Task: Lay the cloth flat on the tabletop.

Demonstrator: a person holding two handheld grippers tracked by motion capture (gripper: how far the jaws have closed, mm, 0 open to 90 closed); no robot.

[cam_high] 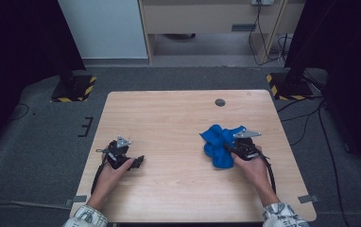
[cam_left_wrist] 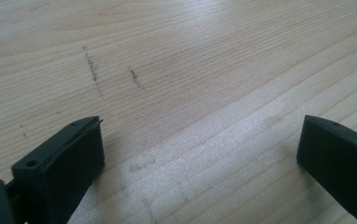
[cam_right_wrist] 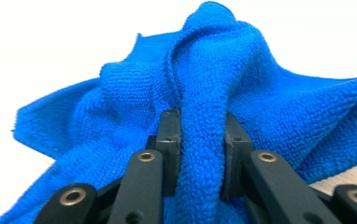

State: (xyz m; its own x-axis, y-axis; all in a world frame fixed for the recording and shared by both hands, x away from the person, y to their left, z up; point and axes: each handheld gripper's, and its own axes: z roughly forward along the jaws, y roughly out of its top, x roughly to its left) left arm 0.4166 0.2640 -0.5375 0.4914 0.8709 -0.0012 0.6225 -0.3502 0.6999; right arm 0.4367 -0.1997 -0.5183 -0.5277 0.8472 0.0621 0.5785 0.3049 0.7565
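Note:
A crumpled blue cloth [cam_high: 219, 142] lies on the right half of the wooden table [cam_high: 178, 118]. My right gripper [cam_high: 237, 147] sits at the cloth's right edge, held by a hand. In the right gripper view its two jaws pinch a raised fold of the blue cloth [cam_right_wrist: 204, 140] between them, so my right gripper [cam_right_wrist: 202, 154] is shut on it. My left gripper [cam_high: 138, 161] rests low over bare wood near the table's left front. In the left gripper view my left gripper [cam_left_wrist: 200, 154] stands wide open with only tabletop between the jaws.
A small dark round cap [cam_high: 220, 102] sits in the table near its far edge. Black stands with yellow-striped bases [cam_high: 74, 89] flank the table on the grey floor, and cables [cam_high: 306, 118] run along the right side.

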